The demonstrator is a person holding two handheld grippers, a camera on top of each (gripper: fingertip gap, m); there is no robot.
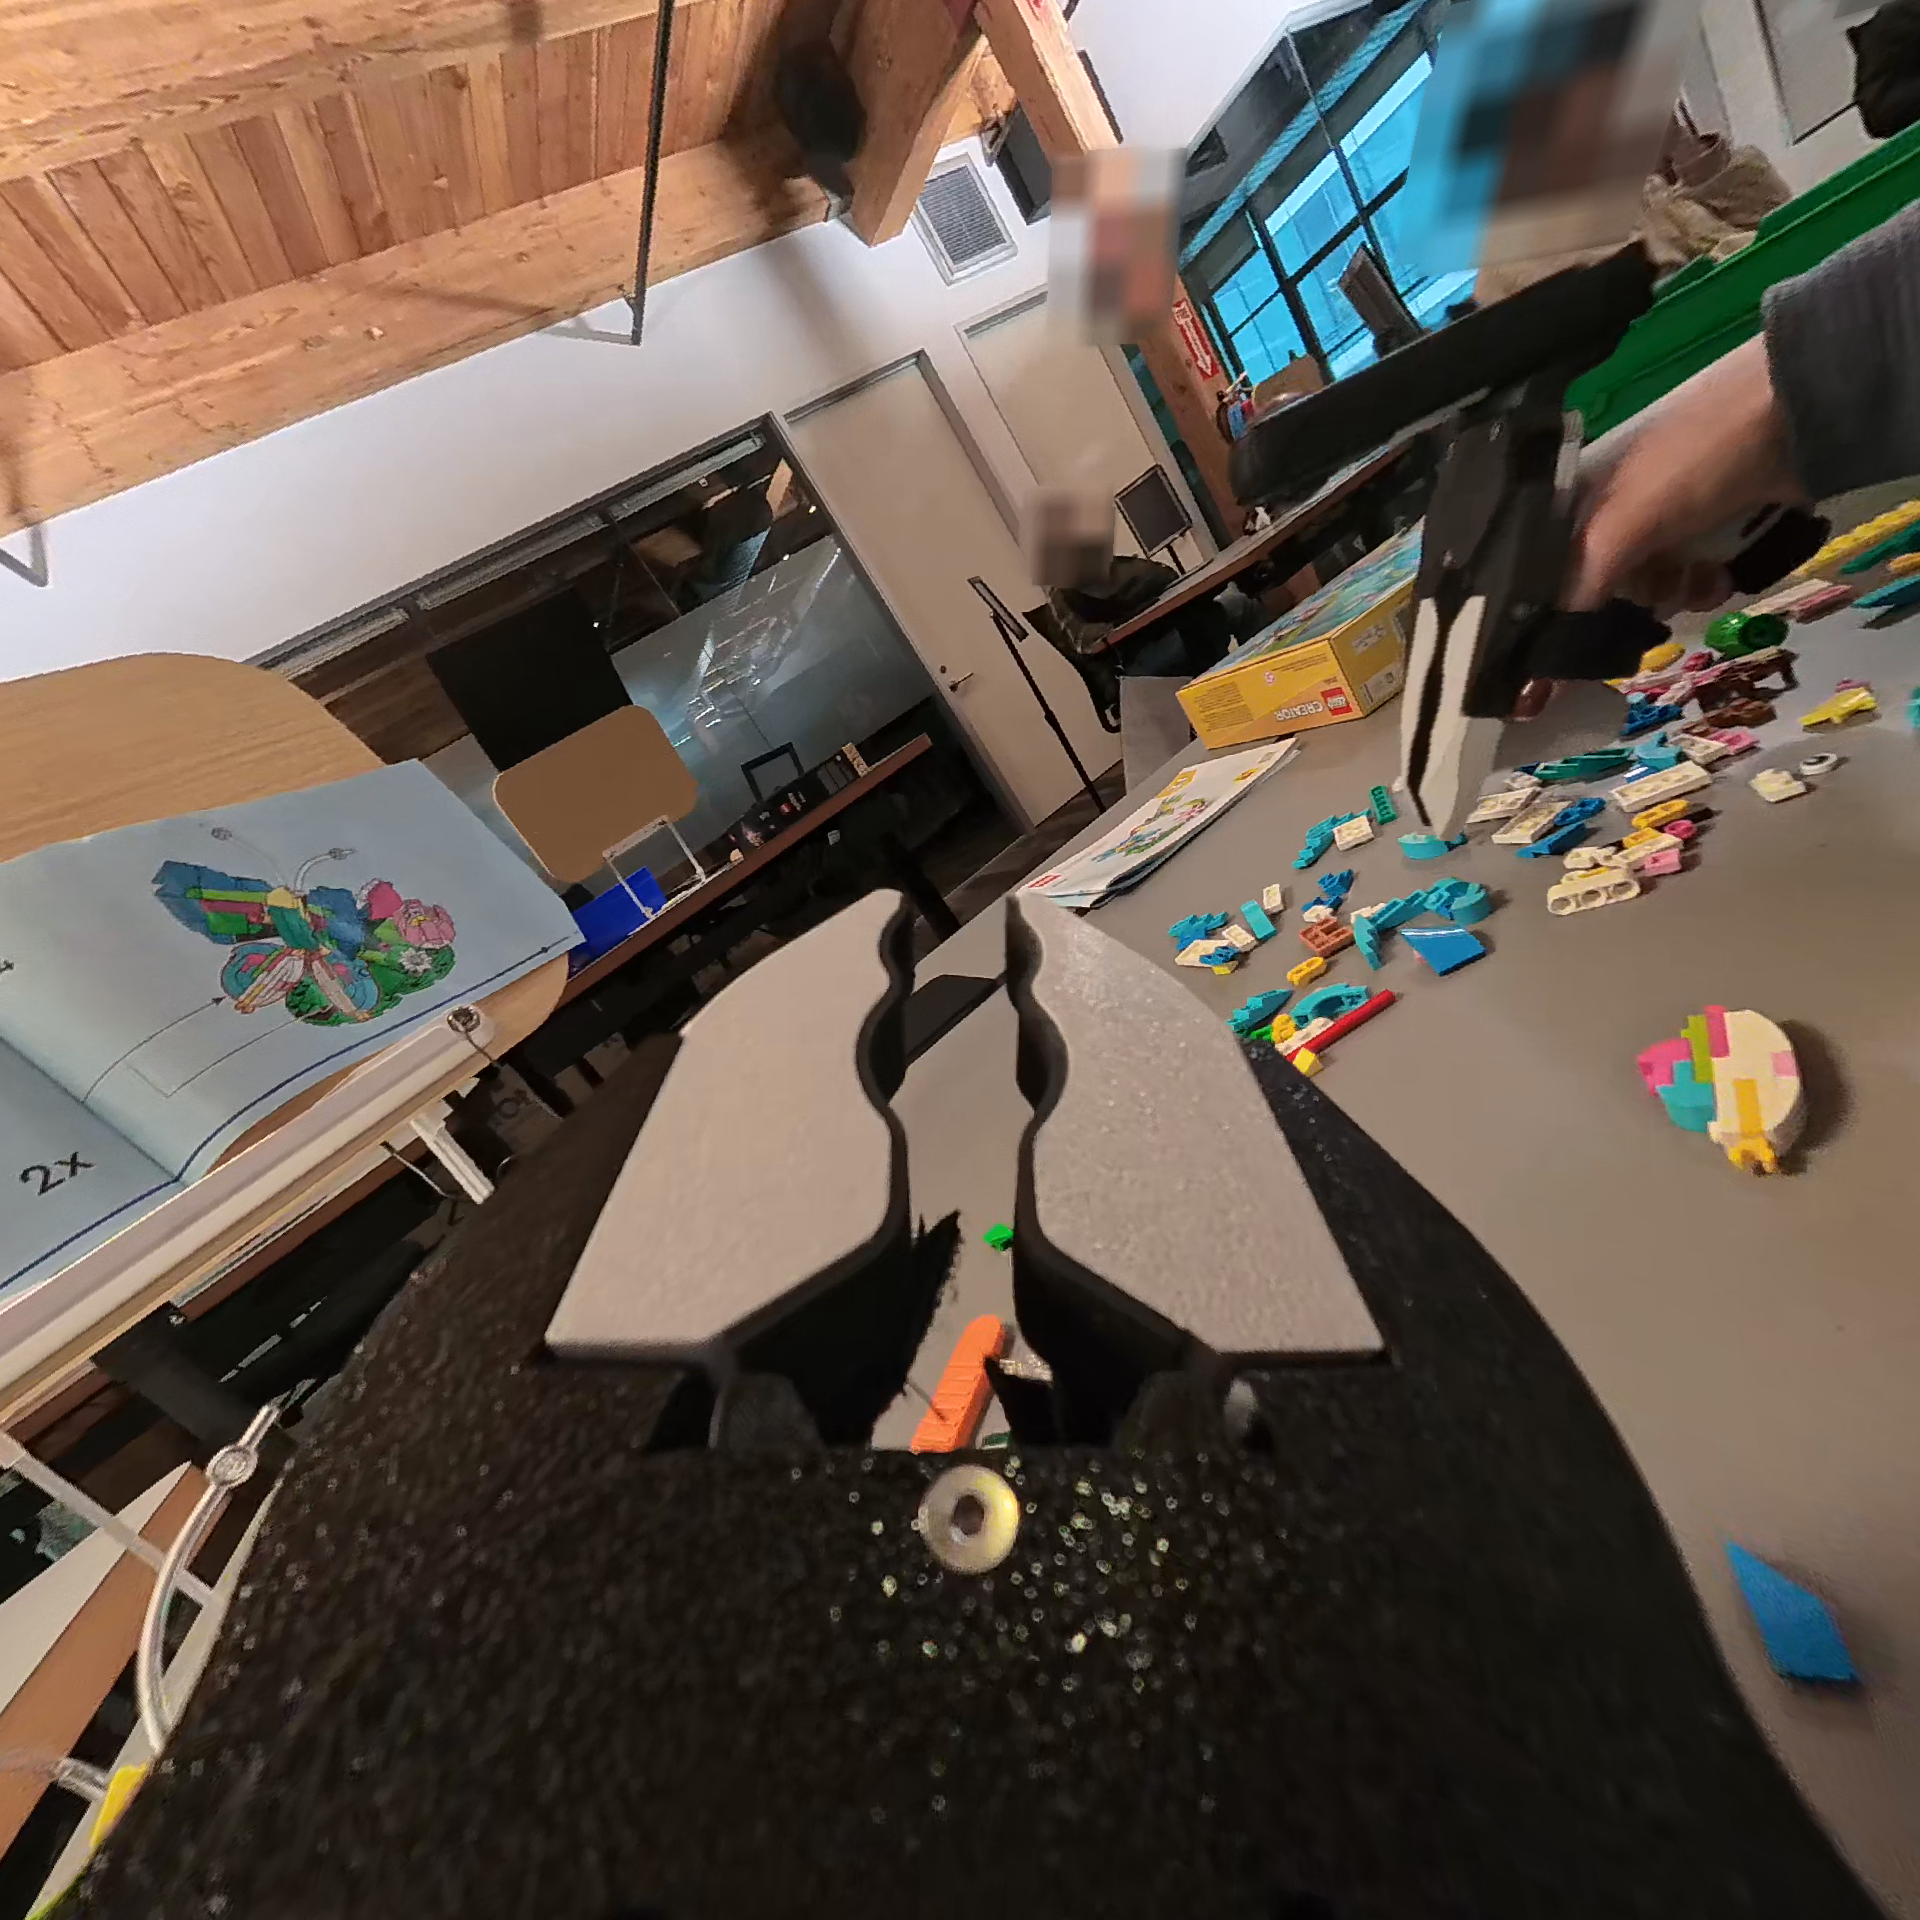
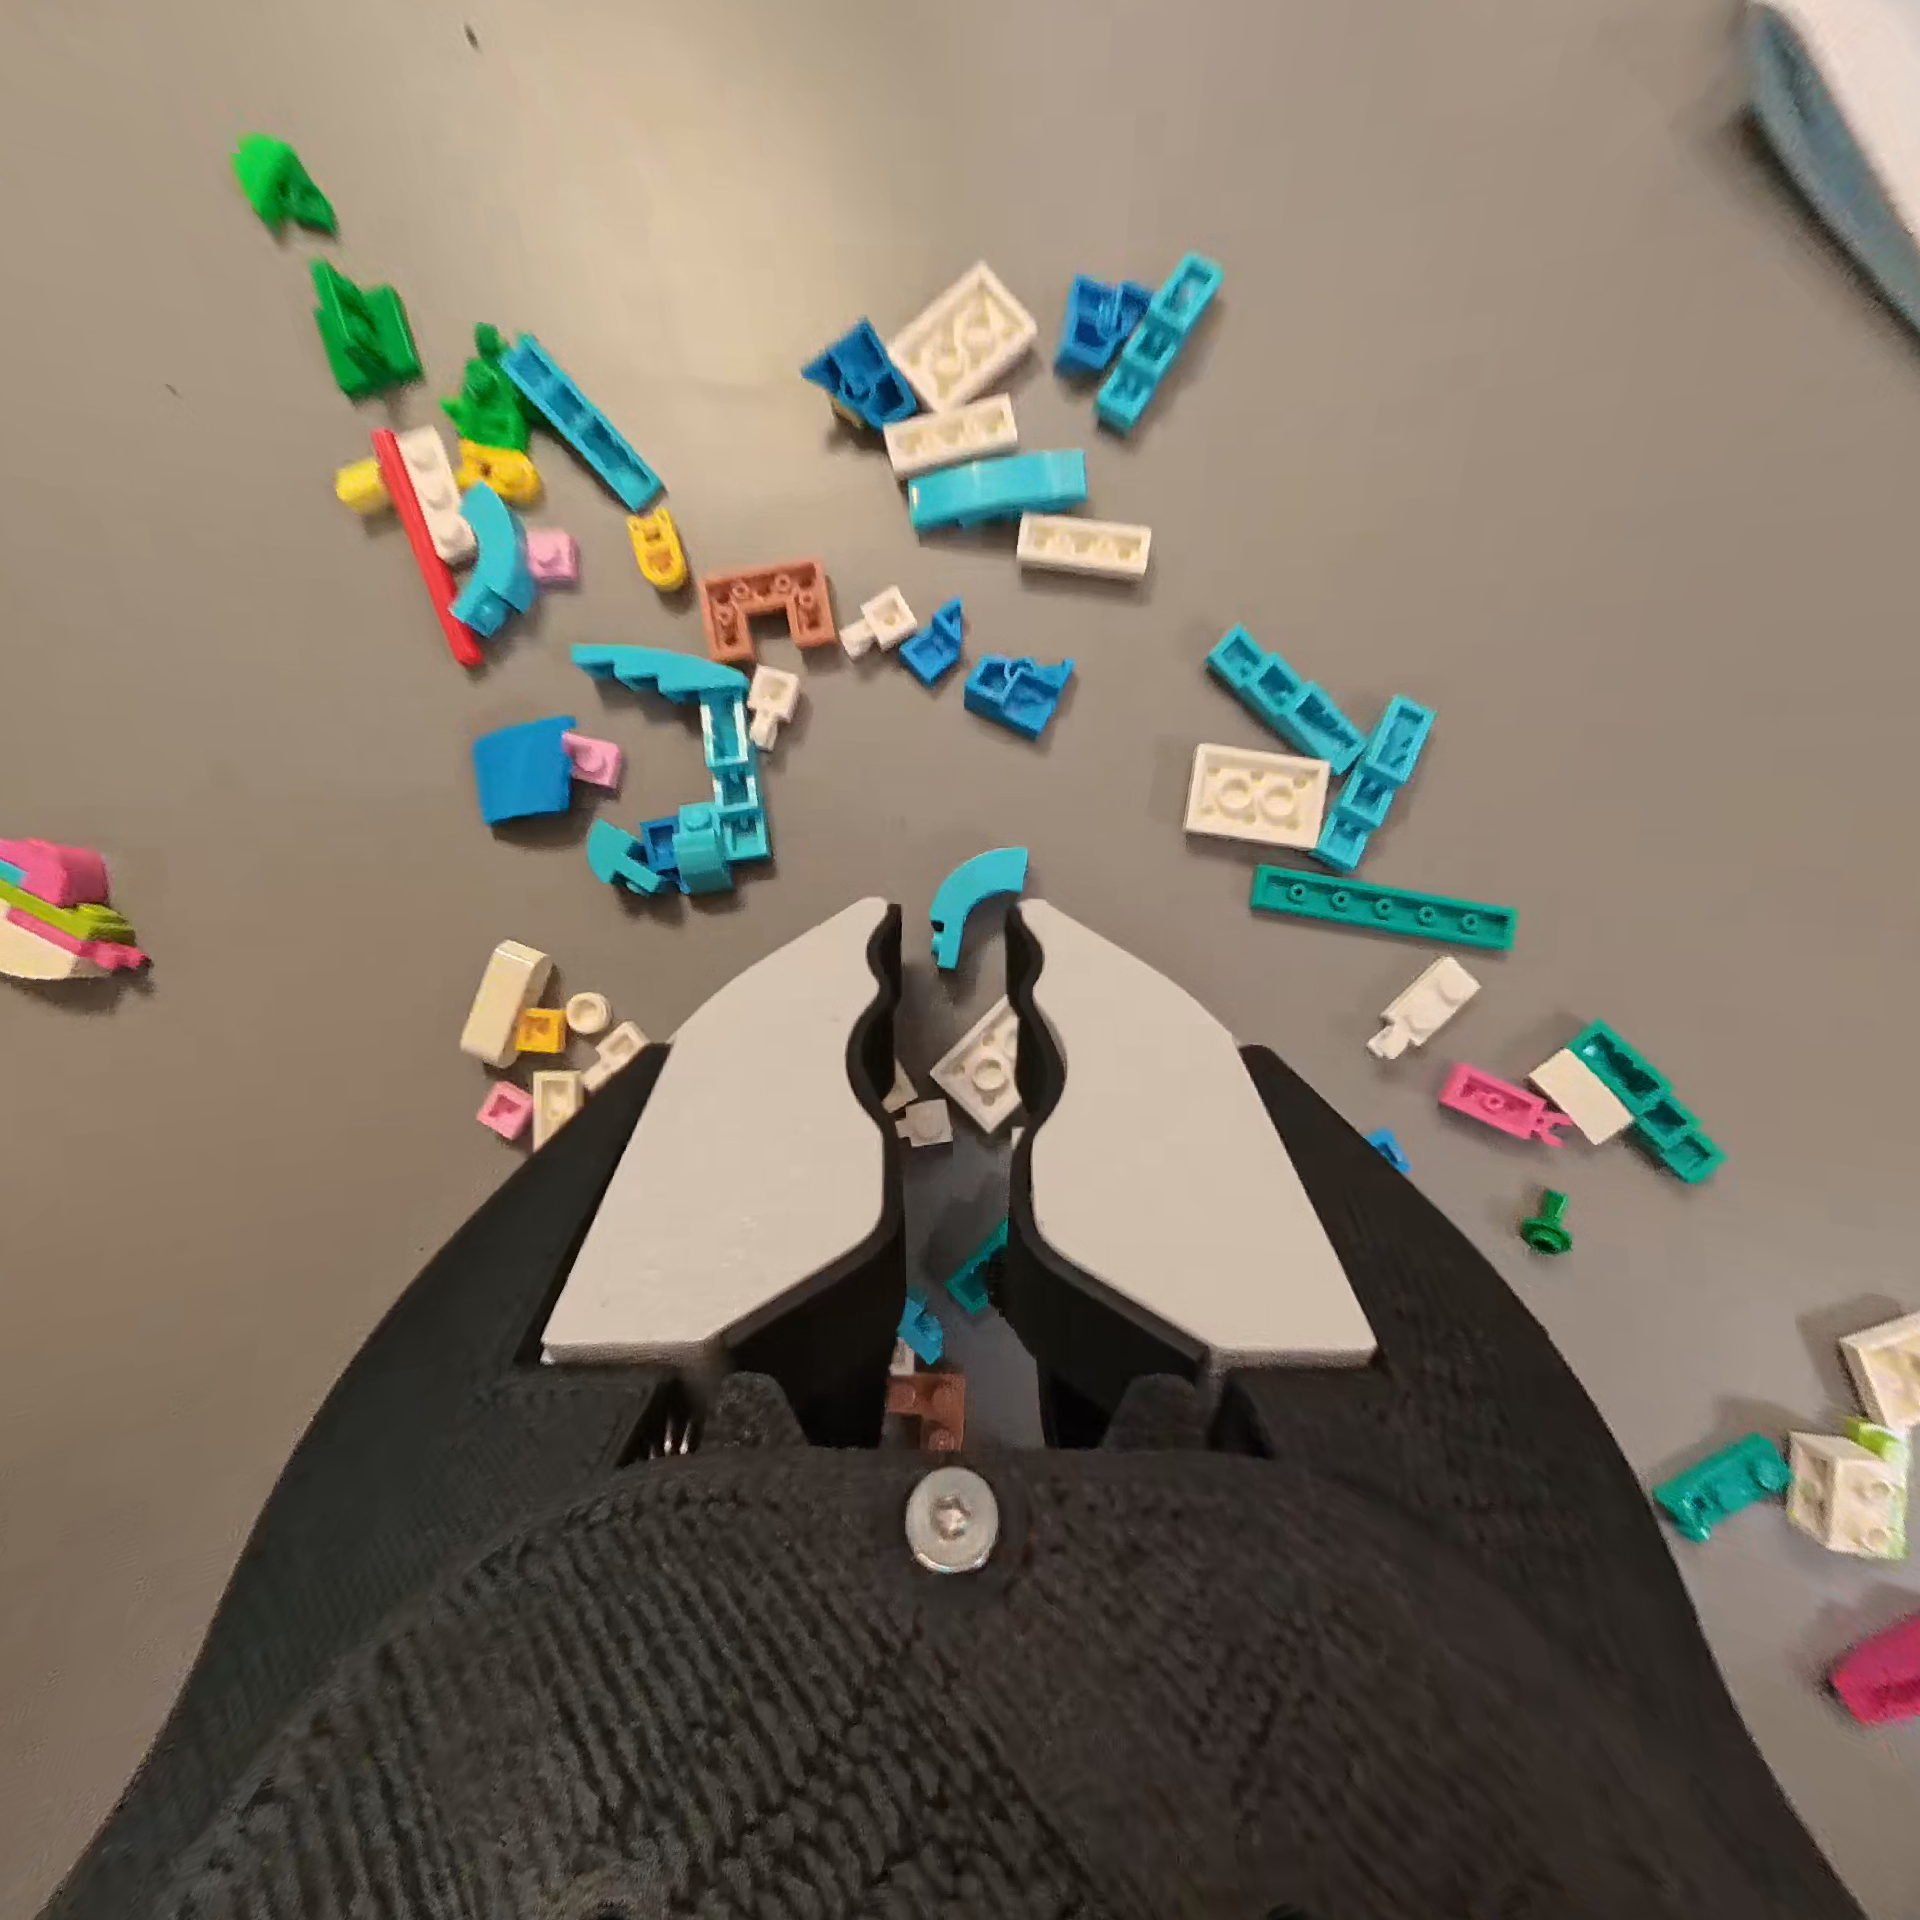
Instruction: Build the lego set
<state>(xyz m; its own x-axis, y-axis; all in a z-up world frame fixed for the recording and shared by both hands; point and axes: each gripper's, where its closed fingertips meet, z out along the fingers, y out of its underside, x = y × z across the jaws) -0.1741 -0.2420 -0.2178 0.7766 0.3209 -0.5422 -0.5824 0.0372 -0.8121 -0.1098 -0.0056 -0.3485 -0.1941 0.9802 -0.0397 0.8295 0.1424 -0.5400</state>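
Loose lego pieces point(image 2: 977, 582) lie scattered across a grey surface point(image 2: 1351, 156), mostly turquoise, blue & white, w/ green ones at far left in the right wrist view. A curved turquoise piece point(image 2: 971, 899) sits flat on the surface just at the tips of the right tongs point(image 2: 954, 920), which point down at it w/ a narrow gap between the fingers; nothing is gripped. A white plate point(image 2: 987, 1060) shows thru that gap, nearer the camera. A long teal plate point(image 2: 1382, 906) lies to the right, a brown bracket piece point(image 2: 769, 608) farther off at left.

In the left wrist view, the left tongs point(image 1: 956, 920) are held tilted above the surface near its left edge, fingers slightly apart & empty. A partly built pink, white & lime assembly point(image 1: 1725, 1081) rests alone on the surface to the right, well apart from the loose pile. Farther off, the right tongs point(image 1: 1439, 821) come down tip-first, held by a person's hand point(image 1: 1673, 509) in a grey sleeve. A yellow lego box point(image 1: 1299, 675) & a closed instruction booklet point(image 1: 1164, 821) lie at the far edge. An open instruction page point(image 1: 260, 956) showing a butterfly model is propped at left. An orange tool point(image 1: 961, 1382) is visible under the left tongs.
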